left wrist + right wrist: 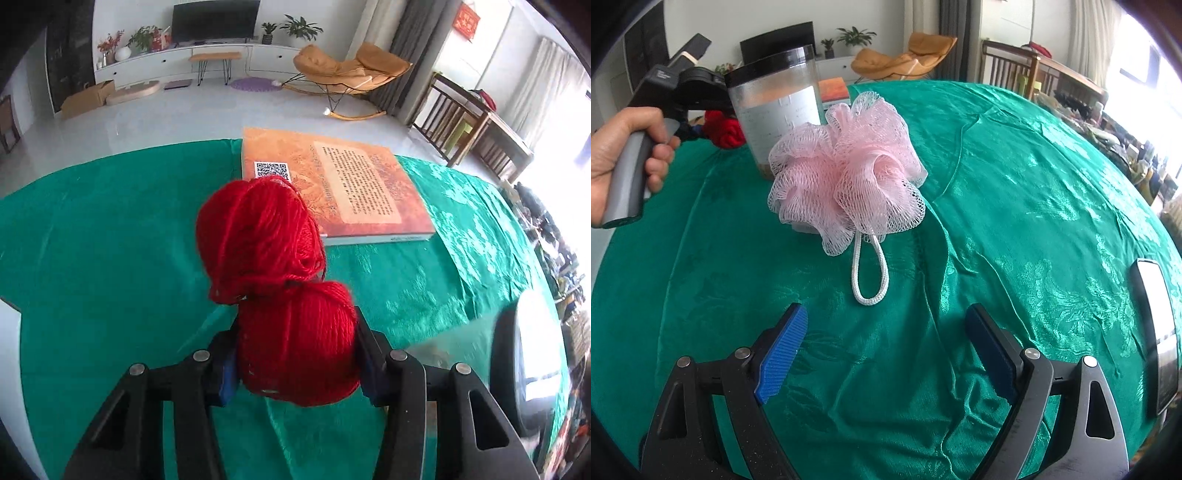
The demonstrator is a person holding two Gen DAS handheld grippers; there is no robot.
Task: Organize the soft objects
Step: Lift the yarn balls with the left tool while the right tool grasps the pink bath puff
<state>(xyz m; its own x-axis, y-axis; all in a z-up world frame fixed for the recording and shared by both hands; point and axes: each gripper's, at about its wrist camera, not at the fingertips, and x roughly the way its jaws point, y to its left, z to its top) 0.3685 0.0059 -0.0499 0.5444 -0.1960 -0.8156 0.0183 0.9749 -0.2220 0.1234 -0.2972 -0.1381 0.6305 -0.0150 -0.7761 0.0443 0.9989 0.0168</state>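
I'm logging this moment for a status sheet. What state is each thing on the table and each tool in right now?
Left tool: shut on the red yarn.
Red yarn: gripped at its near end, far end sticking up.
Right tool: open, nothing between its fingers.
Pink bath pouf: loose on the green cloth, cord loop toward the right tool.
Clear jar: upright, black lid on.
Book: closed, lying flat.

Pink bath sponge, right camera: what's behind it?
Behind the bath sponge stands a clear jar, its lower right part covered. Further back, a book and red yarn show partly.
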